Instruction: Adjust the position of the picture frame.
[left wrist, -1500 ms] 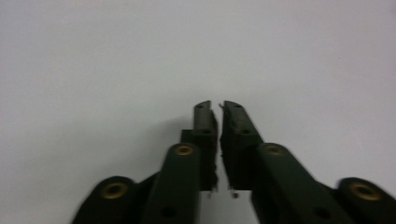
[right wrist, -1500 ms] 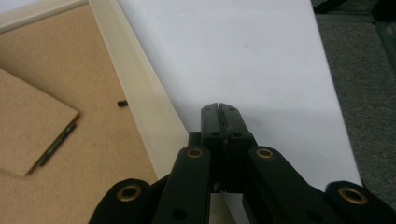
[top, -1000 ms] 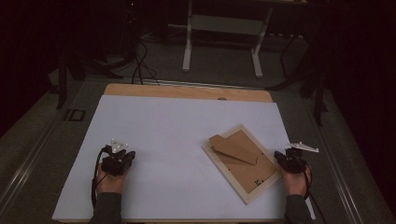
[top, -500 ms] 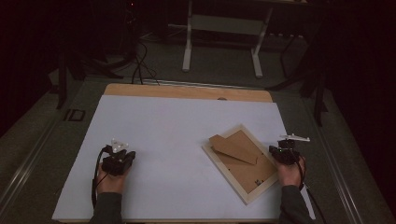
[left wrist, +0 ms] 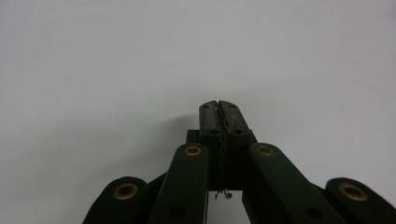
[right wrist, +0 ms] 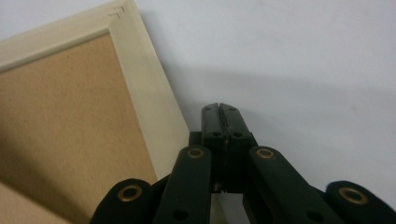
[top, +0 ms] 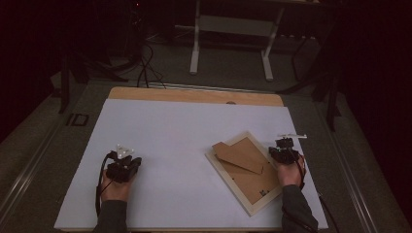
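Right gripper (top: 285,147) (jaws closed) shifted toward frame (top: 248,174)

From my high view the room is dim: the floor and far background sink into near black, and the white sheet covering the counter (top: 184,145) is the one evenly lit area, without glare. That picture is soft and a little grainy. In both gripper views I get brighter, even light, soft shadows spreading beside the black jaws, and blurred near links.
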`<act>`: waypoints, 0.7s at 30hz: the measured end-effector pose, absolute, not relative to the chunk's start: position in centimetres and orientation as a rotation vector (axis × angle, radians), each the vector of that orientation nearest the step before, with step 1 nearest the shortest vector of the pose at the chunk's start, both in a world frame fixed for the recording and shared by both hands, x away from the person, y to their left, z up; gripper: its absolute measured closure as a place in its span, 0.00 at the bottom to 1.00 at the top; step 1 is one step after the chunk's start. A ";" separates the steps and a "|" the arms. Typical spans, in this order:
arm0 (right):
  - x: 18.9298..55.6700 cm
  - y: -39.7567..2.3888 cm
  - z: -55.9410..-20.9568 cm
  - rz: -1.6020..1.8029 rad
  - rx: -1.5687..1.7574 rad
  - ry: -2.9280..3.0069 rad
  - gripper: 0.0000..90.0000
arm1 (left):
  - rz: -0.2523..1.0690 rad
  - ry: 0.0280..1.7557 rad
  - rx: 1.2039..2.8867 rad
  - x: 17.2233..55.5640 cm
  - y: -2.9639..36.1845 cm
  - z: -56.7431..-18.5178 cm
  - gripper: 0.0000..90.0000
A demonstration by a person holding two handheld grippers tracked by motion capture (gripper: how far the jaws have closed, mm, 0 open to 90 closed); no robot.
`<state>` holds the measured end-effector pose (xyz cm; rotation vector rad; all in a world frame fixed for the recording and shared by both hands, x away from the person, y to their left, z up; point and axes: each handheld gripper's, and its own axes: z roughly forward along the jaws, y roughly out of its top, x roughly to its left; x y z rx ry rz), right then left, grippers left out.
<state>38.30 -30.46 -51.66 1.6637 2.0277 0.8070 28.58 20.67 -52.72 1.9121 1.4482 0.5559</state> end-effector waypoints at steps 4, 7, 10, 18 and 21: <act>38.8 -29.7 -51.6 0.809 1.656 2.044 1.00 | 0.537 1.393 1.924 28.1 19.8 -52.4 1.00; 39.2 -29.3 -51.6 0.814 1.657 2.049 1.00 | 0.532 1.349 1.960 28.0 18.8 -52.4 1.00; 39.5 -28.9 -51.6 0.816 1.658 2.056 1.00 | 0.529 1.324 1.987 28.0 18.0 -52.5 1.00; 40.2 -27.9 -51.6 0.851 1.643 2.101 1.00 | 0.530 1.324 2.002 28.2 17.9 -52.7 1.00; 40.5 -27.0 -51.7 0.845 1.621 2.122 1.00 | 0.529 1.324 2.001 28.2 17.9 -52.7 1.00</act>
